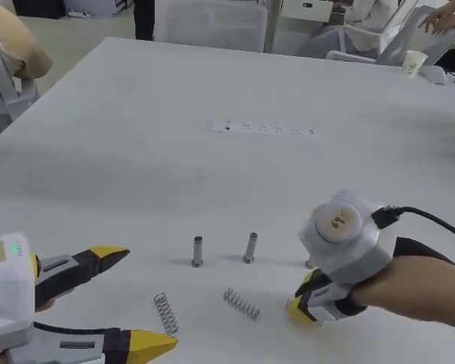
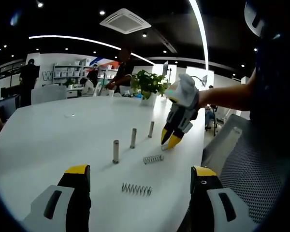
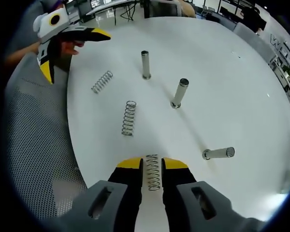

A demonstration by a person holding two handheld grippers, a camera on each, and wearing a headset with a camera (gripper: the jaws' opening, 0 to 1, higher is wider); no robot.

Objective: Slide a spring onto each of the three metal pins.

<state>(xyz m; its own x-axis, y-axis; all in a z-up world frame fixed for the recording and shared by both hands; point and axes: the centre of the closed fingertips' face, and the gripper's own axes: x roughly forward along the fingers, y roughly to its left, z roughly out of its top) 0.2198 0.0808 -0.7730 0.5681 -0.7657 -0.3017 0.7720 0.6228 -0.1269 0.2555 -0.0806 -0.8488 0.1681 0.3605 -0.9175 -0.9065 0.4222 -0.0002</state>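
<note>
The right gripper (image 3: 153, 163) is pinched onto a spring (image 3: 153, 180) lying on the counter (image 3: 222, 72) near the end pin (image 3: 218, 153). The left gripper (image 2: 140, 170) gapes empty. The next move probably calls for lifting the spring and threading it onto that pin.

A broad white tabletop (image 1: 212, 83) has a flush white socket strip (image 1: 262, 129) at its far middle. White mesh chairs (image 1: 208, 23) stand at the far edge, and a white paper cup (image 1: 414, 62) sits far right. Overhead run curved ceiling light strips (image 2: 199, 29) beside a square white ceiling vent (image 2: 125, 20). A leafy green potted plant (image 2: 147, 83) stands beyond the tabletop.
</note>
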